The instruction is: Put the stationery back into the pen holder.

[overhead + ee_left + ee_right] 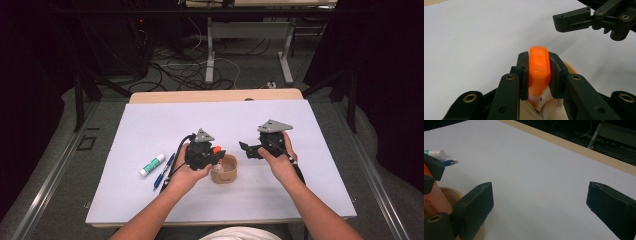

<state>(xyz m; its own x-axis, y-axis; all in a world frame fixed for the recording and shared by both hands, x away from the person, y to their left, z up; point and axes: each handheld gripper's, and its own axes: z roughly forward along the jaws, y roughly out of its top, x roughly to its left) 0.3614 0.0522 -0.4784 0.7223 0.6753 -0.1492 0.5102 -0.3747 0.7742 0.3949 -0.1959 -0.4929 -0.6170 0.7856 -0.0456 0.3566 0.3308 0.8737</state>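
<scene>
An orange highlighter (538,67) stands between the pads of my left gripper (538,72), which is shut on it just over the round wooden cup (224,169). In the high view the orange highlighter (216,149) tips toward the cup's rim under my left gripper (216,152). The marker's lower end dips into the cup (554,110). My right gripper (246,148) hangs to the right of the cup, open and holding nothing; its jaws stand wide apart in the right gripper view (539,202), where the highlighter (436,197) and the cup (454,195) show at the left.
A glue stick (152,164) and a blue pen (164,171) lie left of my left hand on the white sheet (150,125). The table's wooden edge (215,95) runs along the far side, with cables and desk legs on the floor beyond.
</scene>
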